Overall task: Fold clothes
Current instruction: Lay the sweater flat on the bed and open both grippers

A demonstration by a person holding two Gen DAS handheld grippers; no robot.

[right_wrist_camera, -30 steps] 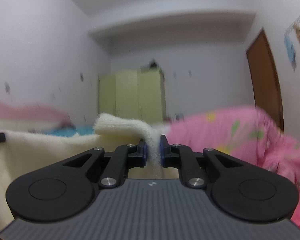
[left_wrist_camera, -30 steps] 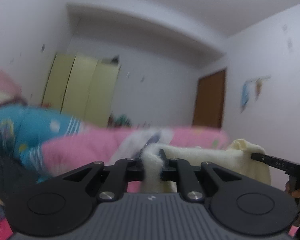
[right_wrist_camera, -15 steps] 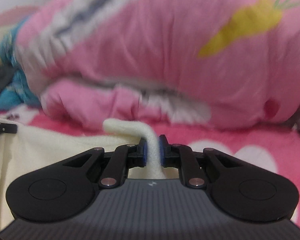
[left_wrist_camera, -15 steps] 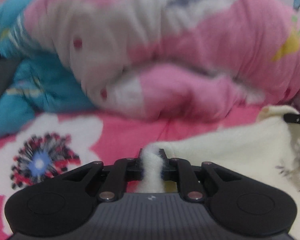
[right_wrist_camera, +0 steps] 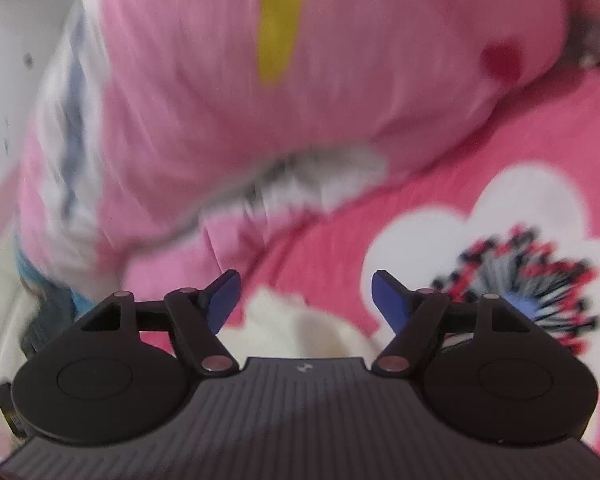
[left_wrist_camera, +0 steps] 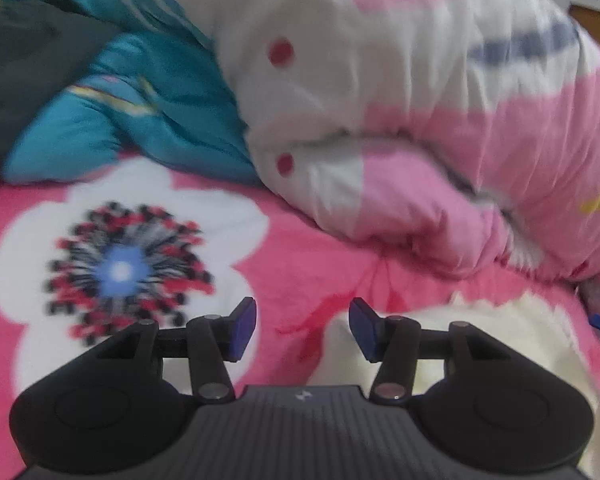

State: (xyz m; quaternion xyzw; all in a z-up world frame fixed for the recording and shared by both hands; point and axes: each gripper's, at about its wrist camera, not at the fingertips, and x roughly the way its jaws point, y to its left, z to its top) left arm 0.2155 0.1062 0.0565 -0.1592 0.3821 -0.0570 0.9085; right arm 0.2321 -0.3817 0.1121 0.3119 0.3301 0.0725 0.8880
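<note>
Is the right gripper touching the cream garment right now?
Apart. The right wrist view shows the right gripper with jaws opening wide, and the cream garment lying on the bed between and below the blue pads, clear of both.

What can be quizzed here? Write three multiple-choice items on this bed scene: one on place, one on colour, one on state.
1. Where does the fluffy cream garment lie in the right wrist view?
A. on the pink flowered bedsheet, between and below the open fingers
B. on top of the rolled pink quilt
C. on the floor

2. What colour are the pads of the left tool?
A. red
B. blue
C. green

3. How does the right tool stand?
A. clamped on the garment
B. jaws apart, opening
C. out of view

Answers: 1 A, cream fabric rests on the sheet; 2 B, both pads show blue; 3 B, neither pad presses the fabric.
</note>
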